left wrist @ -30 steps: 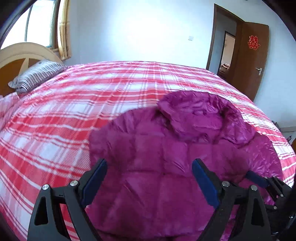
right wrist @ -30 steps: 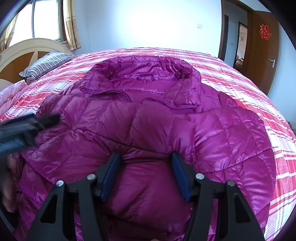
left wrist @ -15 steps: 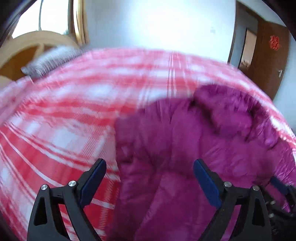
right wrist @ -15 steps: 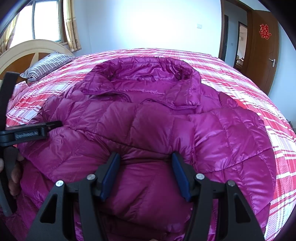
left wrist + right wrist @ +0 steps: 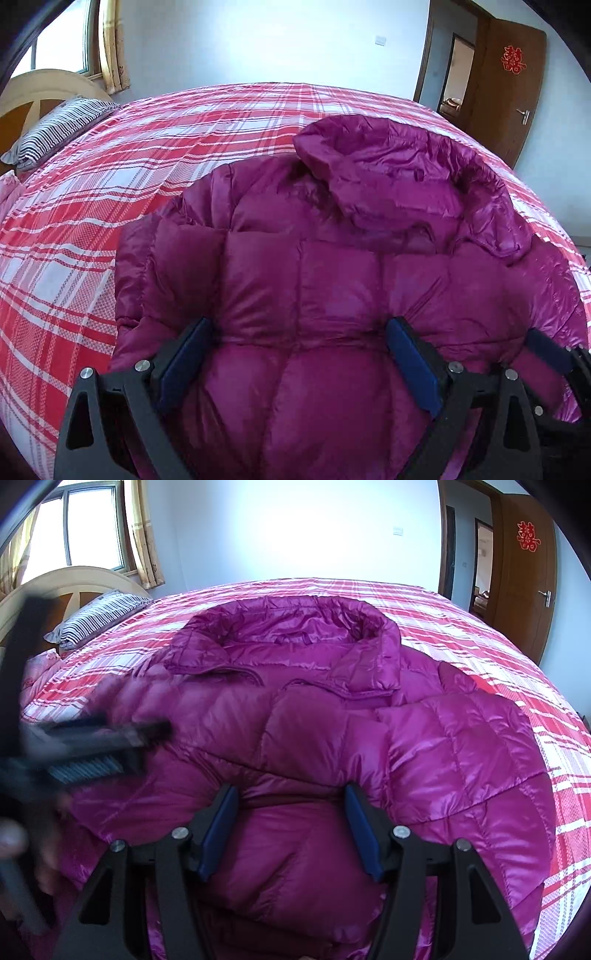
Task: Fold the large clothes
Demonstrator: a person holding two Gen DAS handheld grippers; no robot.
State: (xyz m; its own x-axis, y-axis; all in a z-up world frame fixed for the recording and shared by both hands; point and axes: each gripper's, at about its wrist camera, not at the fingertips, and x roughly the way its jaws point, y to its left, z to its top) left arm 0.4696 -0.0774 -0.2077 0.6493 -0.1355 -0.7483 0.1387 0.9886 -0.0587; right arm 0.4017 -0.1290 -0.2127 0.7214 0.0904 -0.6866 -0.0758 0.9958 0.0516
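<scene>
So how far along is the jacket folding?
Done: the jacket lies spread on the bed, hood away from the camera. In hand: both hand-held grippers, left and right, straddle its near edge, the right's jaws opening. Left: no fold shows yet.

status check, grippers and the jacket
Left gripper open over jacket. Right gripper opening, jacket fold between jaws. Jacket on plaid bed, nothing blocking.

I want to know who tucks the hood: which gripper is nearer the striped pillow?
Left. The left gripper sits over the jacket on the side toward the striped pillow; the right gripper is farther over, beyond it.
</scene>
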